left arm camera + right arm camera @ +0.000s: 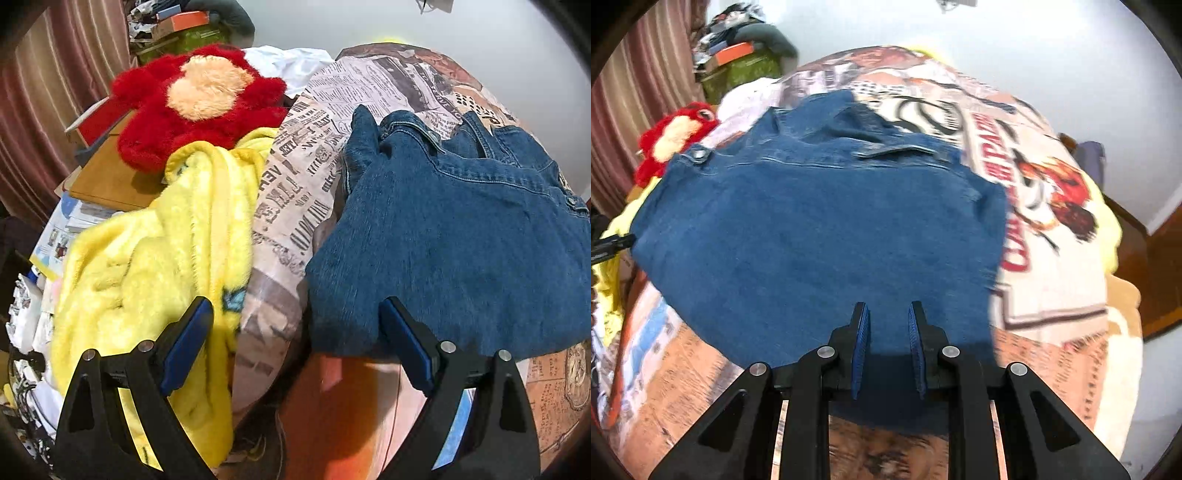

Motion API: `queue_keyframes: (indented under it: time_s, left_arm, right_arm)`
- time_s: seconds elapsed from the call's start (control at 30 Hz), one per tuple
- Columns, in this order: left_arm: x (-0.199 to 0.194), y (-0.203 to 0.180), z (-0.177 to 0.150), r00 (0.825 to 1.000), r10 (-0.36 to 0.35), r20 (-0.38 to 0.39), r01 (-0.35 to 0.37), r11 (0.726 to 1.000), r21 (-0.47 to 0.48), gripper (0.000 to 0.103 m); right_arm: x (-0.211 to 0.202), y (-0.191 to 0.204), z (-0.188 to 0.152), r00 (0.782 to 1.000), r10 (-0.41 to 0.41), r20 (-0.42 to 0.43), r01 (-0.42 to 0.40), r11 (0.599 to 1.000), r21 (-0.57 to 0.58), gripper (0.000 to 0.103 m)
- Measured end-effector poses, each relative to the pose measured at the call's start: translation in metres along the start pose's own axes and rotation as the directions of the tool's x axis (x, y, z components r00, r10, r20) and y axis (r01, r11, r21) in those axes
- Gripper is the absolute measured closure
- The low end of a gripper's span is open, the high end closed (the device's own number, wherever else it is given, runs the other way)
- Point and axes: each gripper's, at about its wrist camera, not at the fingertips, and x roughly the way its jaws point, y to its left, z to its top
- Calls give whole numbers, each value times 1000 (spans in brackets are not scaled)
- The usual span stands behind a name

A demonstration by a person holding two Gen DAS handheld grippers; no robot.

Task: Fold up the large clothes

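Here a denim jacket [820, 229] lies folded on a printed bedspread [1052, 280]. The left gripper [295, 325] gapes wide at its edge; the right gripper [886, 325], part-open, grips nothing. Next, likely pinching the near hem.

Bright even indoor light; heavy fisheye warping, dark vignette corners; right wrist view motion-blurred, left sharper.
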Motion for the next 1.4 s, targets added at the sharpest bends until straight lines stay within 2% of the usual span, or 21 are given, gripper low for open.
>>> queue_keyframes:
  time_s: [0.07,0.13,0.2,0.37,0.6,0.7,0.8,0.9,0.97,1.07,1.2,1.3,1.4]
  left_arm:
    - [-5,-1,-1,1000,14,5,-14,1000,5,10]
    - [-12,0,-3,1000,13,19,-13,1000,2,10]
    - [-22,0,-6,999,8,42,-8,1000,-9,10]
    - [-39,-5,-10,996,-40,78,44,998,-49,10]
    - [-47,-29,-21,985,-147,92,155,984,-86,10]
    - [-42,-41,-29,973,-212,90,221,971,-93,10]
    - [-33,-52,-33,966,-249,72,255,963,-90,10]
    - [-17,-56,-40,943,-330,38,332,932,-142,10]
    - [-5,-56,-42,919,-395,20,390,898,-204,10]
    - [11,-55,-45,870,-493,20,477,831,-287,10]
    - [26,-55,-40,828,-559,51,540,767,-347,10]
    - [36,-53,-30,825,-560,71,542,752,-375,10]
    - [48,-47,-23,832,-546,96,535,744,-401,10]
  right_arm:
    - [0,-7,-7,999,-41,-3,41,999,-12,86]
    - [-2,-14,-13,1000,-23,-3,23,1000,-5,86]
    - [-4,-17,-18,998,-61,-9,61,998,-7,86]
    - [-20,-19,-16,996,-83,11,83,996,20,86]
    - [-52,-1,4,993,11,114,-18,998,64,86]
    - [-53,13,13,991,33,132,-39,998,44,86]
    - [-47,27,19,990,54,130,-57,998,20,86]
    - [-32,41,21,993,64,103,-63,998,-10,86]
    - [-15,48,20,996,68,64,-66,997,-31,86]
    - [11,52,15,996,84,-6,-84,996,-32,86]
    - [15,55,9,997,70,21,-70,997,-25,86]
    - [15,55,9,997,73,21,-73,997,-28,86]
    - [16,55,9,997,74,25,-73,997,-34,86]
